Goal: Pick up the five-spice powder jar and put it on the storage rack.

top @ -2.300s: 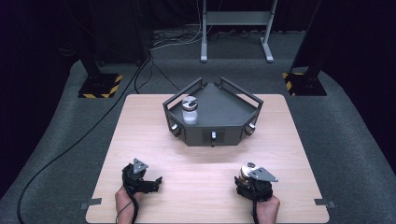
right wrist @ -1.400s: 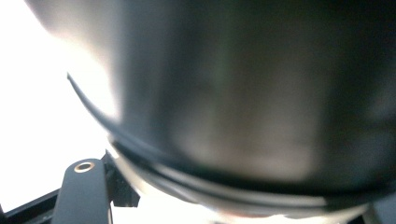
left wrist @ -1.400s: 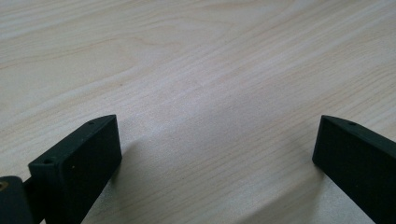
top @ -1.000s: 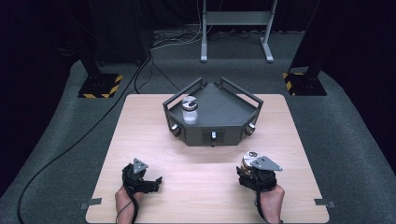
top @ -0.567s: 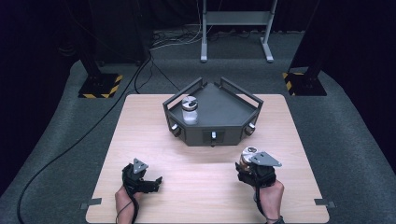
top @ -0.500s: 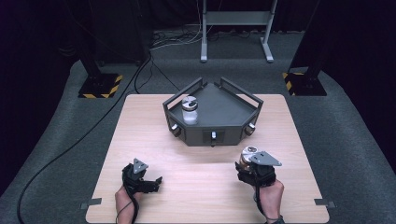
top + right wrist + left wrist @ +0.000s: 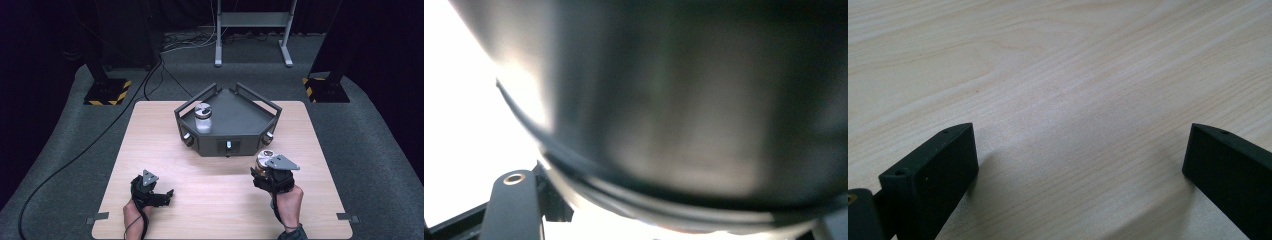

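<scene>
Since the earlier frames, my right gripper (image 7: 264, 165) has come forward from the near edge of the table (image 7: 150, 130) and lifted a little, carrying a round, metal-topped jar (image 7: 263, 159); it now sits just in front of the dark fixture's (image 7: 240, 112) front right corner. I count two jars: this one, pinched between the right jaws, which are closed on its body, and a second, white-bodied jar (image 7: 203, 118) standing upright on the fixture's left side. In the right gripper view the held jar (image 7: 684, 110) looms so close that it blurs into a dark curved wall.

My left gripper (image 7: 167, 195) has not shifted; it rests low at the near left of the table, jaws spread wide with nothing between them. The left gripper view shows both black jaws apart over bare pale wood (image 7: 1063, 75).

One fixture stands at the table's middle, an angular dark tray with rail handles on its back edges and three small knobs along its front faces. Two black stands with yellow-striped bases flank the far floor, one at each side.
</scene>
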